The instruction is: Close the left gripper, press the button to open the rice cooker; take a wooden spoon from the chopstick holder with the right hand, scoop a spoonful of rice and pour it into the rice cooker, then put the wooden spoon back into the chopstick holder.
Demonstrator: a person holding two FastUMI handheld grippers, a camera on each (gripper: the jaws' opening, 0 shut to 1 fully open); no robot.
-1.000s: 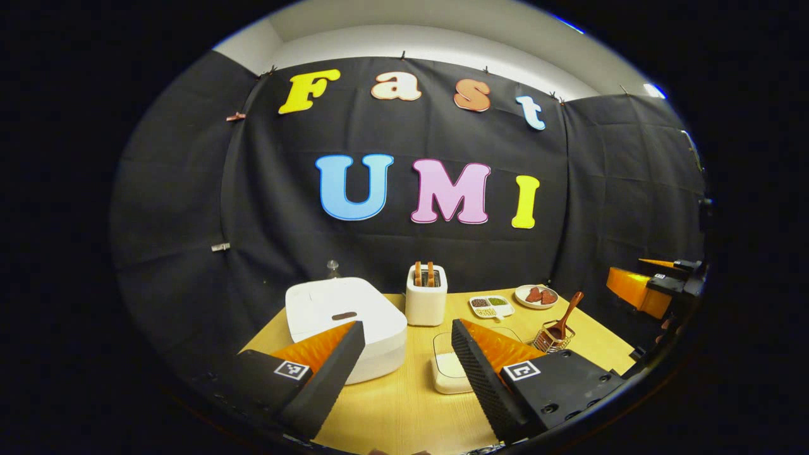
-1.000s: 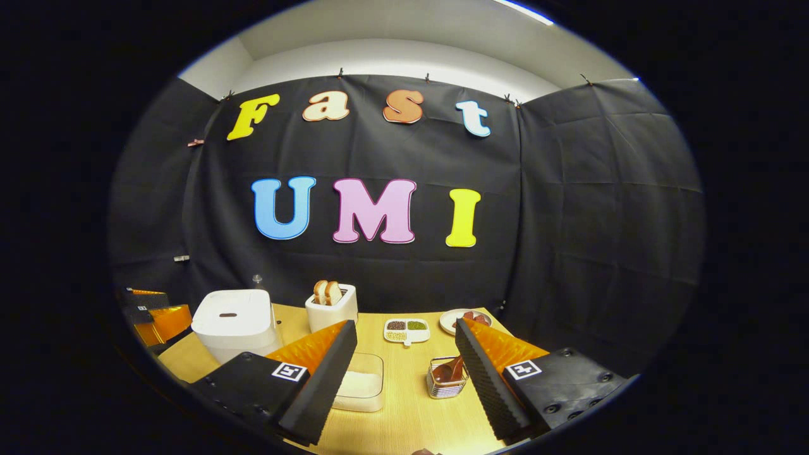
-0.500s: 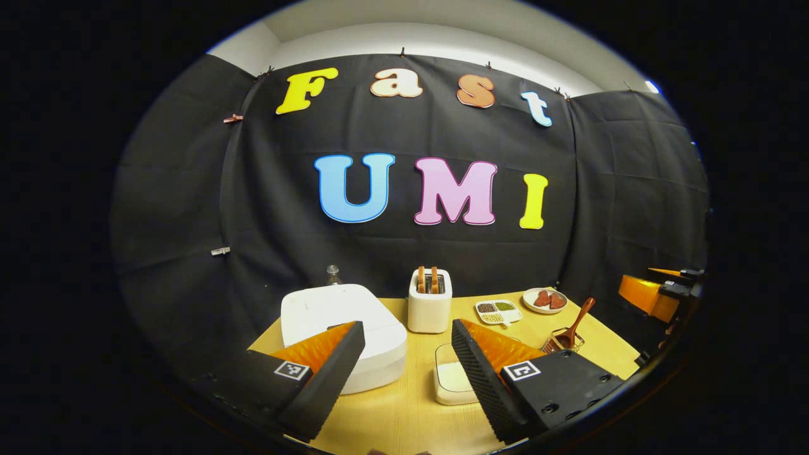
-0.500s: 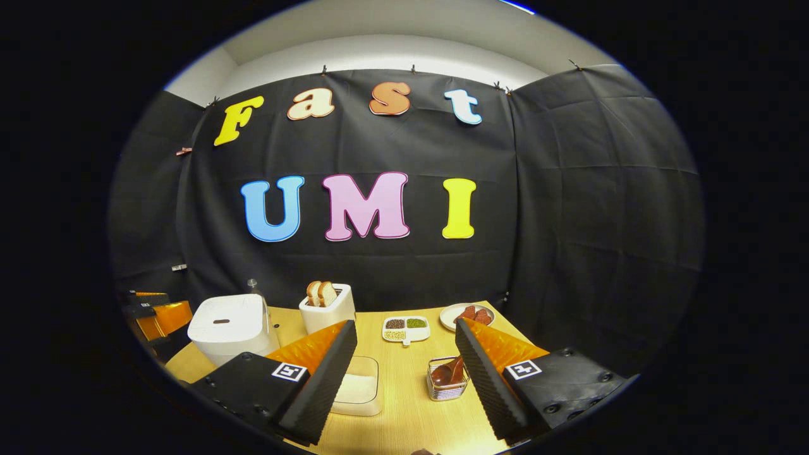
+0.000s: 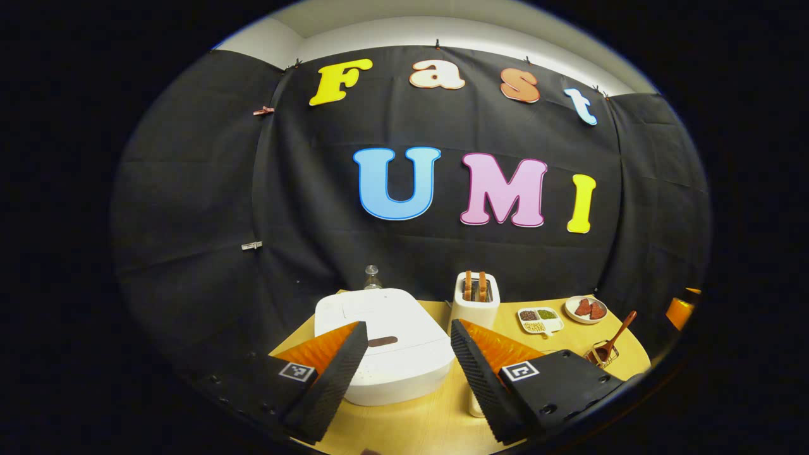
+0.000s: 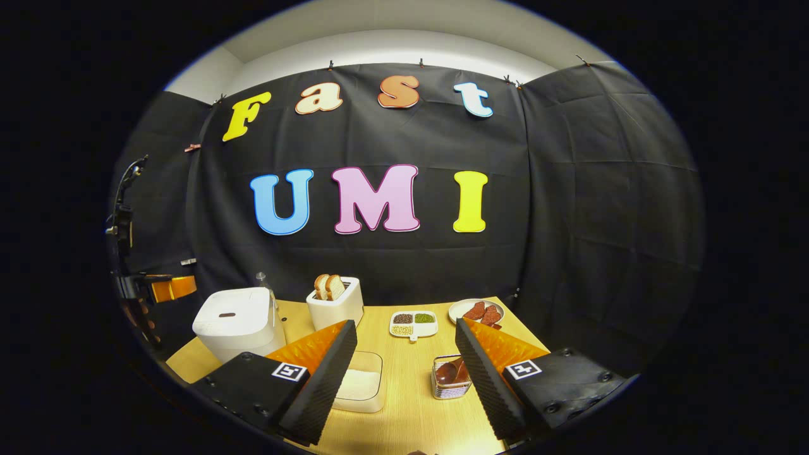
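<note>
Left tool [image 5: 404, 357]: fingers spread wide, nothing between them; it hangs above the desk, aimed at the cooker.
Right tool [image 6: 404, 357]: fingers spread wide, holding nothing; above the desk's near edge, with the holder just ahead of its right finger.
Cooker [image 5: 389, 344]: white, lid down, at the desk's left end; the dark button [image 5: 382, 342] sits on the lid, between the left tool's fingers in the left gripper view, untouched. In the right gripper view the cooker [image 6: 237, 319] stands far left.
Spoon [image 6: 450, 371]: wooden, standing in the holder [image 6: 450, 384], bowl visible at the rim in the right gripper view; in the left gripper view its handle [image 5: 618, 333] leans up and right.
Rice box [image 6: 359, 388]: clear container of white rice, between cooker and holder, near the front.
Toaster [image 6: 335, 303]: white, two slices upright, behind the rice box.
Divided dish [image 6: 413, 323]: grains in compartments, right of the toaster.
Plate [image 6: 475, 311]: holds reddish pieces, at the far right.
Desk [image 6: 411, 417]: light wood.
</note>
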